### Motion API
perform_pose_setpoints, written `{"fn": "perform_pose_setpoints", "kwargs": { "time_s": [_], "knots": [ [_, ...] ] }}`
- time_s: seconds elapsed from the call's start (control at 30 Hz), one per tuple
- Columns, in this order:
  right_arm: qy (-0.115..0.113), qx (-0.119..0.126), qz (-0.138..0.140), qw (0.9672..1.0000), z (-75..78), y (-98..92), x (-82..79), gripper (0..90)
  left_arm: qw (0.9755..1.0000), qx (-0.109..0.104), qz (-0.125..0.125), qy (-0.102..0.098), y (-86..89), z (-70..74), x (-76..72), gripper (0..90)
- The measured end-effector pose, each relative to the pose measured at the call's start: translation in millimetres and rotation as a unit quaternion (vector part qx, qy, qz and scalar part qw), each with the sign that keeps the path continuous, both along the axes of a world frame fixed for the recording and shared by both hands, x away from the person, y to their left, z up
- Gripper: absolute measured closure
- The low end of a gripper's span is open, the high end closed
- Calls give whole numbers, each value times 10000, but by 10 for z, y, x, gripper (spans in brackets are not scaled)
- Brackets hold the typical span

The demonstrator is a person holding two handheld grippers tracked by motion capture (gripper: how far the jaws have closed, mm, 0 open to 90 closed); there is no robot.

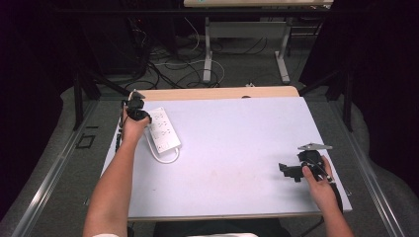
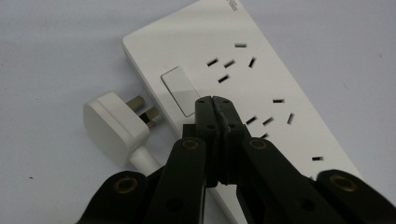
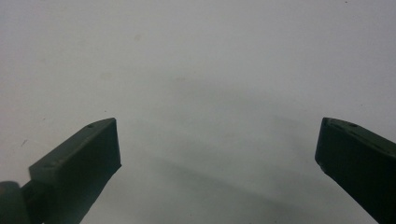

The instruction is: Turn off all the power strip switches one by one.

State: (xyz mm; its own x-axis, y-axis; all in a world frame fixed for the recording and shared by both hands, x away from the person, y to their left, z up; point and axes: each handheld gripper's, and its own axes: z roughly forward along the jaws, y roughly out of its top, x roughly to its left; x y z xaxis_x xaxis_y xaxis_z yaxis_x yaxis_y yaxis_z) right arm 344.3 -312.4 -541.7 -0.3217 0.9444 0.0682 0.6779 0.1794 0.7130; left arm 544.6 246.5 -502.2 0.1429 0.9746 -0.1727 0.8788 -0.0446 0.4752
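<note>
The white power strip [image 1: 163,130] is lying flat near the far left corner of the pale table [image 1: 232,163], set at a slant, with its near end just beside the left edge and its far end close to the wooden strip along the back edge. The left gripper [image 2: 215,99] is hovering over the strip's far end with its jaws pressed together and nothing between them; in the left gripper view the joined tips are sitting at the lower right corner of the strip's white rocker switch [image 2: 180,91], though whether they are touching it cannot be told. A white plug [image 2: 116,126] is lying on the table just beside the strip's long side, its prongs pointing at the strip, its cord [image 1: 165,157] looping round the near end. The right gripper [image 1: 288,170] is resting low near the table's right edge, well apart from the strip, with its jaws standing wide and bare table between them. The whole middle of the table, between the two grippers, is lying open.
</note>
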Motion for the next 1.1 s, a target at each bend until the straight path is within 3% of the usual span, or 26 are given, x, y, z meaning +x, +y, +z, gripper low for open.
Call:
{"fn": "perform_pose_setpoints", "kwargs": {
  "time_s": [0.67,1.1],
  "knots": [
    [-81,24,55,9999,25,7,-3,0,10000,-8,22,-93,67,248,123,900],
    [-39,10,-5,10000,4,-4,15,0,9999,-33,155,15,110,144,210,900]
  ]
}}
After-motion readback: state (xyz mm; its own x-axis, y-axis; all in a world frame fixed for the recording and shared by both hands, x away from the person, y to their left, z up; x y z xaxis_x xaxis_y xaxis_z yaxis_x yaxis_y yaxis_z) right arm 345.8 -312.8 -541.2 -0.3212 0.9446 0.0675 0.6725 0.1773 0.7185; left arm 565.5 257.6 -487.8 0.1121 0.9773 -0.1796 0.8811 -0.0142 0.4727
